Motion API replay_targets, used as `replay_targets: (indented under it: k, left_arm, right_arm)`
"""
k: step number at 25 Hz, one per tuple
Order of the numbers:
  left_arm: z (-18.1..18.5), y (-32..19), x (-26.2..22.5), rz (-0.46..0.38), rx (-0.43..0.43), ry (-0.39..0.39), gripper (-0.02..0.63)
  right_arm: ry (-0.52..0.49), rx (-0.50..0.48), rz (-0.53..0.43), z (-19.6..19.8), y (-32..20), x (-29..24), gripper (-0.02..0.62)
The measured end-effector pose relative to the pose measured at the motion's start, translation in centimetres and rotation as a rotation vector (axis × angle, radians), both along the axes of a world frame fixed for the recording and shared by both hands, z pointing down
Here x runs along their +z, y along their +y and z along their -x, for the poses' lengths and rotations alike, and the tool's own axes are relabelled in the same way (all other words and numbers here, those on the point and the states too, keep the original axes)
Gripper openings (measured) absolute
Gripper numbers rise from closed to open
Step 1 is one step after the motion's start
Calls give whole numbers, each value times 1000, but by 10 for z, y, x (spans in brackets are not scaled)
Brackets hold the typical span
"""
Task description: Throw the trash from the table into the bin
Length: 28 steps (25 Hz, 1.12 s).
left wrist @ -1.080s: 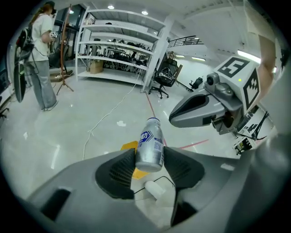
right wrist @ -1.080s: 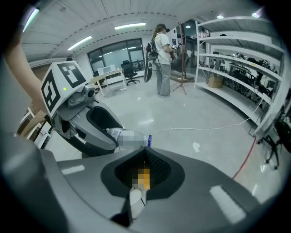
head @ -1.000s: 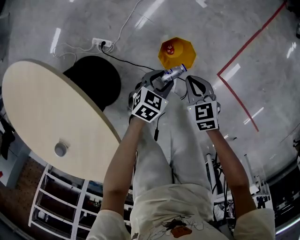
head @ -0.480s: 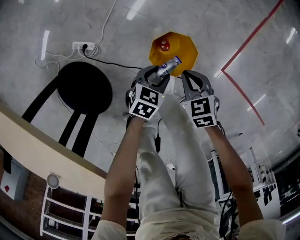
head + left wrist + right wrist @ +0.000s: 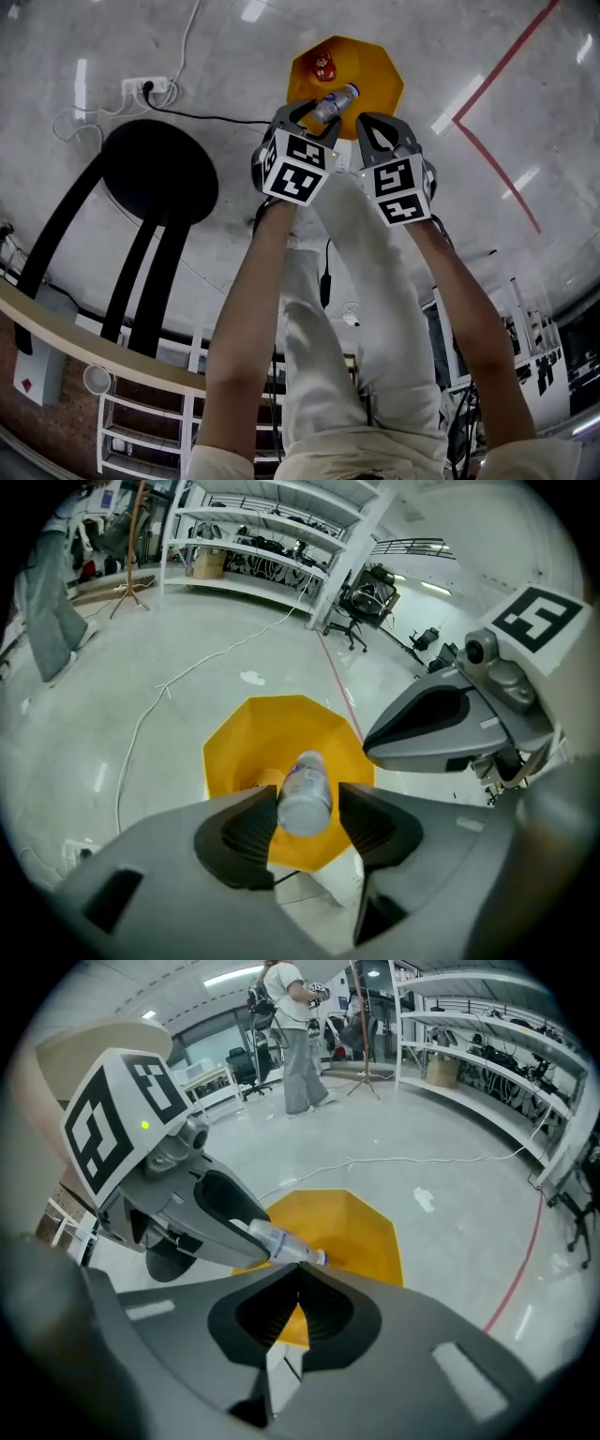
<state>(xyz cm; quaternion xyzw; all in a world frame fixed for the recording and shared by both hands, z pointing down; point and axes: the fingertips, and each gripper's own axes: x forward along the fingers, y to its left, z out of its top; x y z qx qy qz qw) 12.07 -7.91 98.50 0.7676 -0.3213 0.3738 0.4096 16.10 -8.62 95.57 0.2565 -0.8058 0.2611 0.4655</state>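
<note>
A small clear plastic bottle [image 5: 335, 102] with a pale label is clamped between the jaws of my left gripper [image 5: 314, 112], its cap end pointing out over the yellow bin [image 5: 375, 80]. In the left gripper view the bottle [image 5: 304, 794] sits between both pads above the open yellow bin [image 5: 246, 752]. My right gripper [image 5: 375, 131] hangs beside the left one, shut and empty. The right gripper view shows its tips [image 5: 298, 1274] pressed together, with the bottle [image 5: 281, 1243] and the bin [image 5: 361, 1232] beyond. A red item [image 5: 324, 66] lies inside the bin.
A black round stool [image 5: 159, 173] stands left of the bin. A power strip [image 5: 142, 88] with a black cable lies on the grey floor. The pale table edge [image 5: 84, 342] runs along the lower left. A red floor line [image 5: 497, 178] is at right. A person [image 5: 295, 1026] stands far off.
Both grippers have dropped lower toward the bin, now overlapping its near rim in the head view. The table has slid down to the lower left of that view. The left grip on the bottle is unchanged.
</note>
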Motion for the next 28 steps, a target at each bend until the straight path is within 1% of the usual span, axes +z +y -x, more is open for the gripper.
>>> replay_targets:
  k: [3, 5, 8, 9, 11, 13, 14, 15, 17, 20, 23, 25, 28]
  left_arm:
    - [0, 5, -2, 28, 1, -1, 230]
    - [1, 7, -7, 37, 6, -7, 230]
    - [3, 10, -29, 41, -2, 2, 228]
    - [4, 10, -40, 38, -8, 8, 214]
    - [7, 9, -66, 18, -31, 20, 163]
    - [13, 5, -93, -12, -68, 26, 78]
    - [16, 4, -106, -24, -89, 28, 59]
    - [19, 4, -119, -32, -108, 29, 55]
    - [25, 7, -145, -35, -138, 28, 7]
    - [33, 12, -186, -46, -164, 31, 6]
    - [35, 8, -234, -90, -170, 60, 6]
    - [38, 6, -268, -119, -181, 66, 6]
    - [39, 4, -319, -174, -223, 80, 6]
  right_arm:
    - [-1, 3, 6, -1, 6, -8, 6]
    - [-3, -4, 10, -3, 10, -17, 6]
    - [0, -15, 20, -6, 18, -33, 6]
    - [0, -20, 19, -6, 20, -40, 6]
    - [-3, -26, 11, -6, 20, -58, 6]
    - [-16, -30, -4, -4, 17, -78, 6]
    - [-22, -35, -15, -3, 14, -89, 6]
    - [-26, -41, -26, -1, 12, -100, 6]
    - [-35, -55, -47, 3, 9, -124, 6]
    - [-50, -92, -75, 17, 3, -160, 6]
    - [-70, -132, -107, 33, -6, -202, 6]
    - [-105, -157, -136, 47, -12, -238, 6]
    - [-170, -185, -184, 63, -15, -297, 6]
